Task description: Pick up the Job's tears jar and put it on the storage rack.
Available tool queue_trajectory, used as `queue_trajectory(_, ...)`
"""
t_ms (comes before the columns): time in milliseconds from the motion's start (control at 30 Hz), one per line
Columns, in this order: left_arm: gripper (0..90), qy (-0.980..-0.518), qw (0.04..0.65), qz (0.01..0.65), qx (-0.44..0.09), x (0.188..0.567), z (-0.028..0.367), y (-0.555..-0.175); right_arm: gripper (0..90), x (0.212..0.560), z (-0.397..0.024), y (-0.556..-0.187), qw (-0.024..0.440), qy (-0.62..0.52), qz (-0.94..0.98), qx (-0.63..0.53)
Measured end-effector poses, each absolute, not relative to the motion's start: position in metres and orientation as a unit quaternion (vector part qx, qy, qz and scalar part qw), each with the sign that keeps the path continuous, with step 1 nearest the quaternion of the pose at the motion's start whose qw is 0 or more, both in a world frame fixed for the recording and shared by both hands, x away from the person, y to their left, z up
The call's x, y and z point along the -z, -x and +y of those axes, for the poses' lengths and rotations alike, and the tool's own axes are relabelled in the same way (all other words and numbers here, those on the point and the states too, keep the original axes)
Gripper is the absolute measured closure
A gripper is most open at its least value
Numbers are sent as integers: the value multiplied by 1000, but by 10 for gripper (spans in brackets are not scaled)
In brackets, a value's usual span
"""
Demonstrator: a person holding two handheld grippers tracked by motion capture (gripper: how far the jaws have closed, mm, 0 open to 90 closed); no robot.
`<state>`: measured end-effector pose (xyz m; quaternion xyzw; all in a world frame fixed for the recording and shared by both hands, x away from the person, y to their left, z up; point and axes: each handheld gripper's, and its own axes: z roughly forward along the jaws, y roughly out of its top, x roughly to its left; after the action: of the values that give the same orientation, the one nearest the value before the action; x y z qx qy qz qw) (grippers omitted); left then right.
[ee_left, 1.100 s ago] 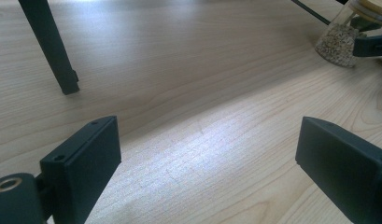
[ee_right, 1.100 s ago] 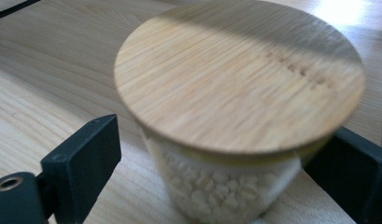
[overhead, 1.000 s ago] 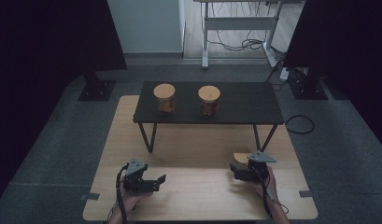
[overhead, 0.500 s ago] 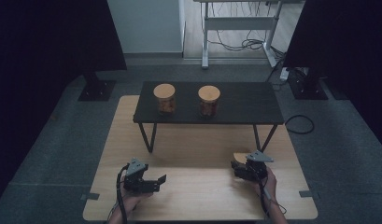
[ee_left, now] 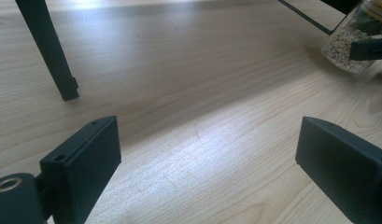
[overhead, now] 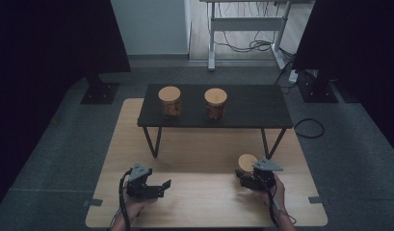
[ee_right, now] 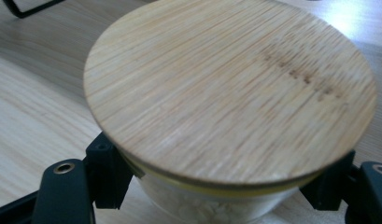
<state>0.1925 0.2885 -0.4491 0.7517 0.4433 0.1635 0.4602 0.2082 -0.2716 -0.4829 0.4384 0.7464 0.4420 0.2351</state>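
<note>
A glass jar of pale grains with a round bamboo lid (ee_right: 226,88) stands on the wooden board at the front right, and its lid (overhead: 246,161) also shows from above. My right gripper (overhead: 244,172) is shut on it, one black jaw on each side of the glass just under the lid. The same jar (ee_left: 345,46) sits far off at the top right of the left gripper view, with a jaw of the other gripper against it. My left gripper (overhead: 162,188) rests low over the board at the front left, open, with bare wood between its jaws (ee_left: 207,154).
A low black table (overhead: 252,108) stands across the back of the wooden board (overhead: 204,144) and carries two more bamboo-lidded jars (overhead: 169,100) (overhead: 215,102). One thin black table leg (ee_left: 53,51) is close ahead of my left gripper. Grey carpet surrounds the board.
My right gripper has drawn slightly left and toward the person, staying at the jar. The left gripper has barely shifted and stays open.
</note>
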Motion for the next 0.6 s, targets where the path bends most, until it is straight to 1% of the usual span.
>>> queue_trajectory(600, 64, -751, 462, 441, -166, 448, 289, -191, 248, 478, -272, -192, 235, -417, 751, -455)
